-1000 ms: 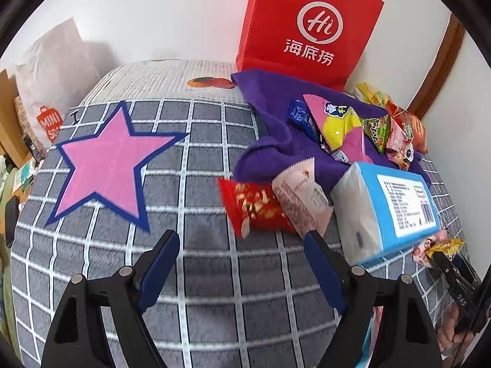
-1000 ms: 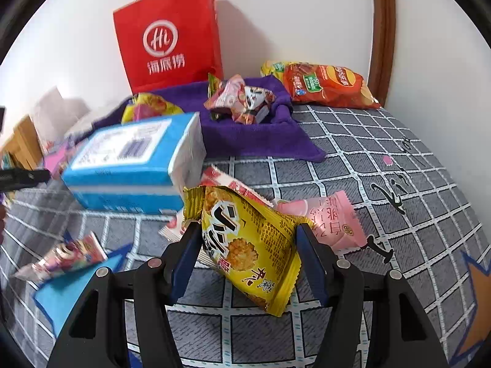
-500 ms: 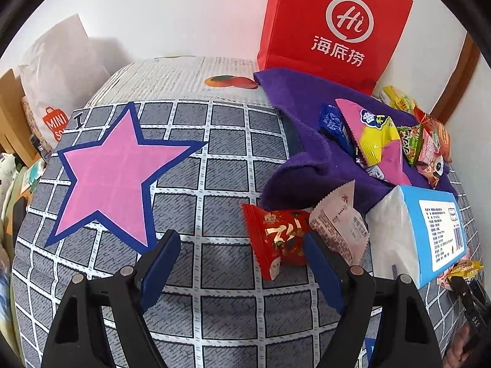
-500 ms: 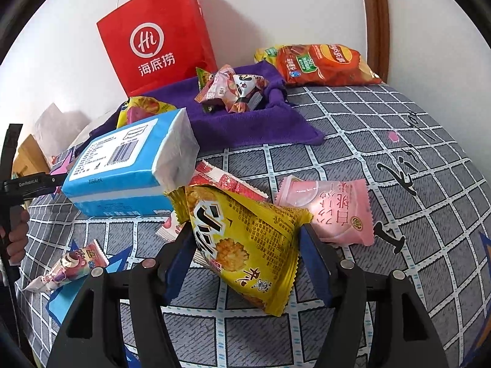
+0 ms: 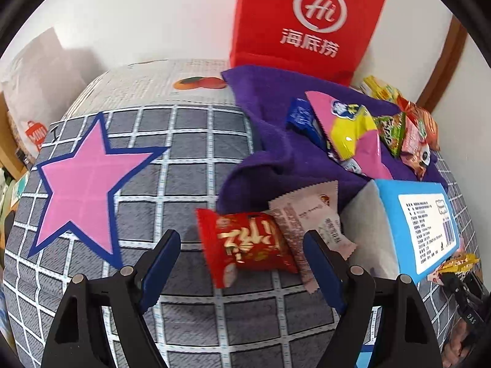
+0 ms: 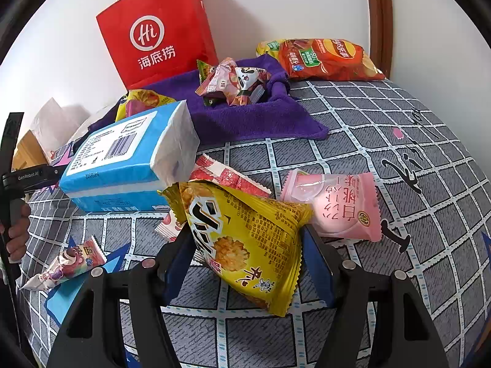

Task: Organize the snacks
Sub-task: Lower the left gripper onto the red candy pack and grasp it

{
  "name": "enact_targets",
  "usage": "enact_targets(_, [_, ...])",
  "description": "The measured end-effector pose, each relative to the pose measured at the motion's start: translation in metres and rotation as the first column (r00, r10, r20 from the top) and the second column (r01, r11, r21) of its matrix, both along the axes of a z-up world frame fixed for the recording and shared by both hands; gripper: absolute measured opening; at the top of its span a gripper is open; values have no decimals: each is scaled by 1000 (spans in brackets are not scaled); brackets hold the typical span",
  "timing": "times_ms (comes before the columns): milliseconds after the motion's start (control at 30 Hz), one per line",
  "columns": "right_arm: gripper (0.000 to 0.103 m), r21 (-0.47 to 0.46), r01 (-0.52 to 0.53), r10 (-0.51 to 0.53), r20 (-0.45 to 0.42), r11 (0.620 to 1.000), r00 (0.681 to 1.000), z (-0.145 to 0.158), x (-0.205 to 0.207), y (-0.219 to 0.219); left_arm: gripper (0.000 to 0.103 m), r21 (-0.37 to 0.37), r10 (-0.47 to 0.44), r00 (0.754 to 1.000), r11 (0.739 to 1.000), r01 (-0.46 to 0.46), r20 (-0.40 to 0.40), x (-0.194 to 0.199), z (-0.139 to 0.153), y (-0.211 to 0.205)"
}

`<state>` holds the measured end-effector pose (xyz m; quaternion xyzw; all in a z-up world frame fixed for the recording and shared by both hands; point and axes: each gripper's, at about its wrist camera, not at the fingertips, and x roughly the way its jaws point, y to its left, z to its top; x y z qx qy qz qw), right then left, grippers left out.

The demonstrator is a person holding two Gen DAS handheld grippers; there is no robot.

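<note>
So, quick update. My right gripper (image 6: 245,236) has just been opening. A second ago the blue pads were pinching the yellow rice-cracker packet (image 6: 245,211) hard enough to crease it. Now the jaws stand at a middling width and the packet has puffed back out between them. It still touches both pads and its bottom corner looks like it's resting on the checked bedspread (image 6: 368,306), so I honestly can't tell if I've still got a light hold or if it's loose. I read that as me putting it down here, just in front of the blue tissue pack (image 6: 122,159) and next to the pink peach-jelly packet (image 6: 337,208), rather than on the purple towel (image 6: 245,116) further back where the other snacks sit.

My left gripper (image 5: 241,239) is wide open with nothing pressed between the pads. What's changed there is the framing. The red snack packet (image 5: 248,245) was up and off to the right a second ago, and now it sits right between my two fingers, with the pale pink wrapper (image 5: 310,214) overlapping its right edge and touching my right finger.

So the left looks lined up for the next pick. The catch is that the overlapping wrapper might get pinched along with it.
</note>
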<state>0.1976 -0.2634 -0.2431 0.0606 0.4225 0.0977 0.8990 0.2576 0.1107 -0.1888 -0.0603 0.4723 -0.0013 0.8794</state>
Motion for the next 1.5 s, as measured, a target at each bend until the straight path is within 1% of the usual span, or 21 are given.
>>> enact_targets(133, [67, -5, -3, 3, -2, 1000, 1000, -1, 1, 0, 80, 25, -4, 1000, 1000, 4, 7, 2, -1, -5])
enact_targets(167, [68, -6, -3, 3, -3, 1000, 1000, -1, 1, 0, 81, 25, -4, 1000, 1000, 4, 6, 2, 0, -6])
enact_targets(200, [68, -7, -4, 3, -3, 1000, 1000, -1, 1, 0, 84, 28, -3, 1000, 1000, 3, 5, 2, 0, -5])
enact_targets(267, [68, -6, -4, 4, -3, 1000, 1000, -1, 1, 0, 84, 43, 2, 1000, 999, -2, 5, 1, 0, -4])
enact_targets(433, [68, -7, -3, 3, -4, 1000, 1000, -1, 1, 0, 82, 139, 27, 1000, 990, -26, -6, -2, -1, 0])
enact_targets(533, [68, -7, -3, 3, -4, 1000, 1000, -1, 1, 0, 82, 124, 33, 999, 992, -32, -8, -4, -1, 4])
enact_targets(600, [68, -7, -3, 3, -4, 1000, 1000, 0, 1, 0, 82, 131, 29, 1000, 991, -28, -7, -3, -1, 3])
enact_targets(700, [68, -7, -3, 3, -4, 1000, 1000, 0, 1, 0, 82, 139, 0, 1000, 990, 2, -14, 1, -3, -5])
enact_targets(800, [68, -7, -3, 3, -5, 1000, 1000, 0, 1, 0, 82, 180, -19, 999, 983, 25, -37, 6, -12, -14])
enact_targets(900, [68, -7, -3, 3, -5, 1000, 1000, 0, 1, 0, 82, 172, -15, 1000, 985, 18, -18, 6, -14, -14])
enact_targets(933, [68, -7, -3, 3, -5, 1000, 1000, 0, 1, 0, 80, 165, -14, 1000, 986, 17, -16, 6, -14, -13])
enact_targets(1000, [68, -7, -3, 3, -5, 1000, 1000, 0, 1, 0, 58, 138, -16, 1000, 990, 17, -9, 5, -12, -9])
enact_targets(1100, [68, -4, -2, 2, -5, 1000, 1000, 0, 1, 0, 49, 128, -11, 1000, 992, 13, -13, 2, -7, -6])
enact_targets(1333, [65, 2, 3, -3, 13, 1000, 1000, 2, -2, -1, 49, 94, -21, 1000, 995, 20, 9, -16, 10, -4])
enact_targets(1500, [65, 3, 10, -10, 52, 1000, 999, 16, -15, -3, 49, 94, -37, 999, 995, 34, 25, -31, 26, -3])
